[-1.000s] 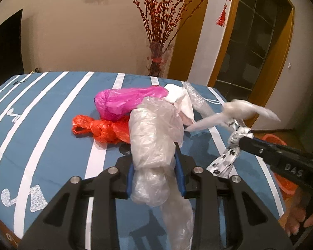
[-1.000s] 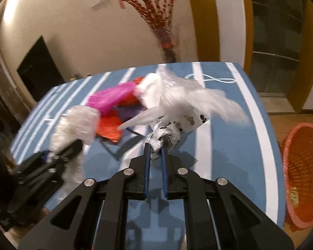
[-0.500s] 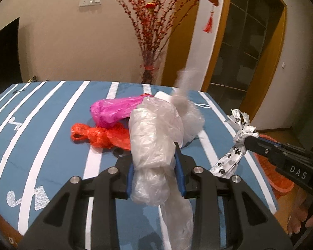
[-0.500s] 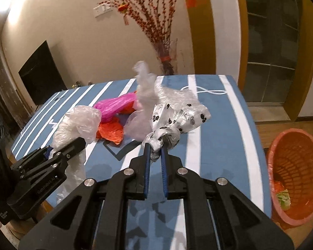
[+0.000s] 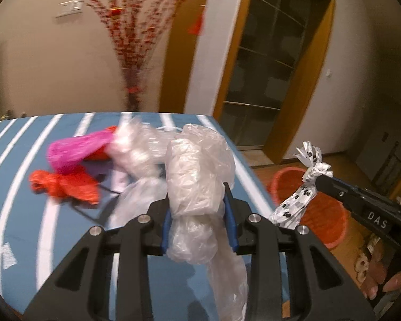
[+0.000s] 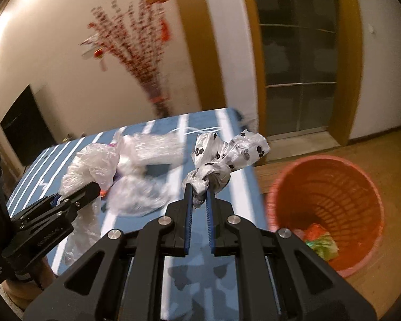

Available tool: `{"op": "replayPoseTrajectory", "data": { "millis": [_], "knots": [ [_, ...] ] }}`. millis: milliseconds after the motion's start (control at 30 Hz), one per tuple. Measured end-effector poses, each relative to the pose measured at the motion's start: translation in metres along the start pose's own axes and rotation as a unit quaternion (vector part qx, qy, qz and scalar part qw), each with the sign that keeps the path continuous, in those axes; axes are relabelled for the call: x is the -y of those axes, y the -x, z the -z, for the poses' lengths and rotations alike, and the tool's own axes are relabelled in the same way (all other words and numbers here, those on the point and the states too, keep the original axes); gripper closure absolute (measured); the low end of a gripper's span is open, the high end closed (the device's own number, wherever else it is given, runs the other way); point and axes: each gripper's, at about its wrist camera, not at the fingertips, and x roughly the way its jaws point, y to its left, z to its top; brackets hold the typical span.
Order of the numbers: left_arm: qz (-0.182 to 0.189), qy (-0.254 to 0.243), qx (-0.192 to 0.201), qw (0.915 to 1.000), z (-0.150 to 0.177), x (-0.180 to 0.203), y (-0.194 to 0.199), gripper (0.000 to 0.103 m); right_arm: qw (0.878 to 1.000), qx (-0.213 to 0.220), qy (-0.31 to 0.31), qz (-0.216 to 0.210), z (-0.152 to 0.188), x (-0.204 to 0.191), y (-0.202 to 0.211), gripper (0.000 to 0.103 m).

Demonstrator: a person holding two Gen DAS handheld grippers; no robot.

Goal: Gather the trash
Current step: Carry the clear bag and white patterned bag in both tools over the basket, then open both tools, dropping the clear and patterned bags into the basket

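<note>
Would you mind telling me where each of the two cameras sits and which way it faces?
Left wrist: on the left gripper, looking across the striped table; its fingers clamp a clear plastic bag; the right gripper shows at right.
Right wrist: on the right gripper, facing the orange basket; it pinches a paw-print bag; the left gripper shows at left.
Shared: table, both bags, basket, both grippers.

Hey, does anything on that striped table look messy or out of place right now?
Yes. Crumpled plastic bags, pink, orange-red and clear, lie heaped on the blue striped table instead of in the orange bin on the floor beside it.
</note>
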Motion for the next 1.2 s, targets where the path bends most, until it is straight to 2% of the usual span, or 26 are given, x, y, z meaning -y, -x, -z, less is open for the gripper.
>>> {"op": "replayPoseTrajectory", "data": {
  "millis": [400, 600, 800, 1067, 1167, 1200],
  "knots": [
    [0.094, -0.048, -0.020, 0.9942, -0.008, 0.115, -0.054, 0.070, 0.995, 0.011, -0.050, 0.089, 0.015, 0.098, 0.015, 0.094],
    [0.123, -0.067, -0.036, 0.9895, -0.005, 0.161, -0.087, 0.070, 0.990, 0.012, -0.071, 0.120, 0.022, 0.133, 0.016, 0.094],
    [0.138, -0.078, -0.054, 0.9859, -0.001, 0.181, -0.114, 0.070, 0.987, 0.012, -0.092, 0.131, 0.026, 0.161, 0.015, 0.094],
    [0.144, -0.093, -0.071, 0.9826, 0.006, 0.200, -0.139, 0.070, 0.985, 0.011, -0.110, 0.131, 0.027, 0.179, 0.009, 0.094],
    [0.144, -0.097, -0.076, 0.9819, 0.009, 0.207, -0.144, 0.066, 0.984, 0.012, -0.119, 0.129, 0.026, 0.184, 0.005, 0.094],
    [0.143, -0.097, -0.078, 0.9818, 0.009, 0.208, -0.146, 0.062, 0.984, 0.012, -0.121, 0.128, 0.026, 0.186, 0.004, 0.093]
  ]
}}
